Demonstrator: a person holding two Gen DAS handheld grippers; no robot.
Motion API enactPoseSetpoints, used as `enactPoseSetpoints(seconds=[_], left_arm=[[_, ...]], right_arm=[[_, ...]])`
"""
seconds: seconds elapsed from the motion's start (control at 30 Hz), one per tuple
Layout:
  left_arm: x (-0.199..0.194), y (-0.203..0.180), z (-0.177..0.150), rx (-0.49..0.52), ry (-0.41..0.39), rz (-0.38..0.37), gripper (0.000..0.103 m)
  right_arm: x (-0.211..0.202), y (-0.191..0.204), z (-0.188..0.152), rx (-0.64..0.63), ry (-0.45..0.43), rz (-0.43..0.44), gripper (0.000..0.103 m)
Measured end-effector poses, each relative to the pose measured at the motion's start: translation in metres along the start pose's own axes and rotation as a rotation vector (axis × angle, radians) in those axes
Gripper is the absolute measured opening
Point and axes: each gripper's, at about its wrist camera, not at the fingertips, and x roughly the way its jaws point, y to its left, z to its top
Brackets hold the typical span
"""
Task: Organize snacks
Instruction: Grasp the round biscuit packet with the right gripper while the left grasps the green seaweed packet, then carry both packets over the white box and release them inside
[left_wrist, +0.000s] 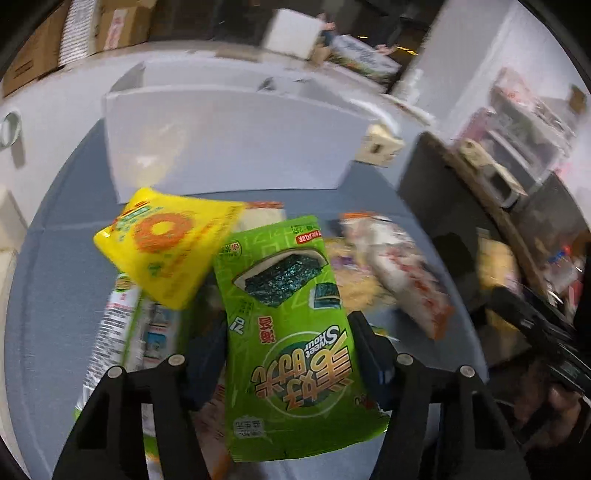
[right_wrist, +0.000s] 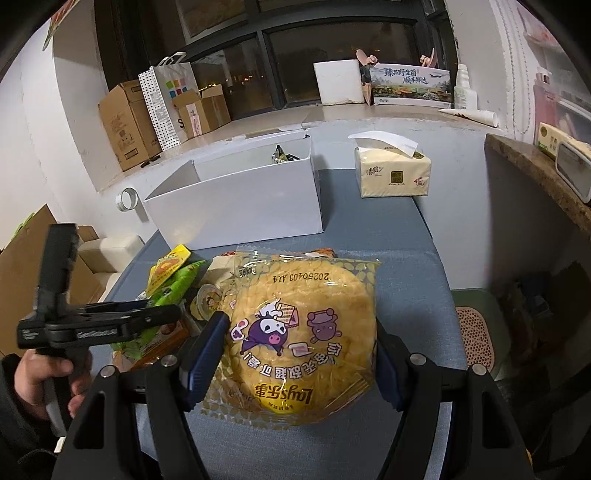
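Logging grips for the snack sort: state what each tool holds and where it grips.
Left tool: green seaweed pack, clamped across its side edges near the lower half. Right tool: yellow Lay's chip bag, gripped by its left and right edges.

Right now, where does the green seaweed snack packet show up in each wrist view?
Left wrist: green seaweed snack packet fills the lower centre, between the left gripper fingers.
Right wrist: a crumpled green edge at left, under the other gripper.
Shared landmark: the open white cardboard box behind the pile.
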Motion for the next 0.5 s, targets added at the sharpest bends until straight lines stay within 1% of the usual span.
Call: enactPoseSetpoints(seconds=[0.13, 0.3, 0.43, 0.5], left_arm=[[-0.019, -0.028, 0.003, 0.084, -0.033, -0.050, 0.068], [-0.035, -0.048, 0.016, 0.138, -0.081, -0.057, 0.068], [-0.056, -0.060, 0.028, 0.208, -0.156, 0.013, 0.068], [-0.064, -0.062, 0.035, 0.231, -0.196, 0.064, 0.068]], right_arm=[[-0.002, -0.002, 0.001, 0.009, -0.008, 0.007, 0.076], [-0.005, -0.006, -0.001, 0.021, -0.016, 0.015, 0.076], [-0.007, -0.009, 0.003, 0.033, -0.024, 0.026, 0.076], [-0.007, -0.008, 0.006, 0.027, -0.027, 0.034, 0.076]])
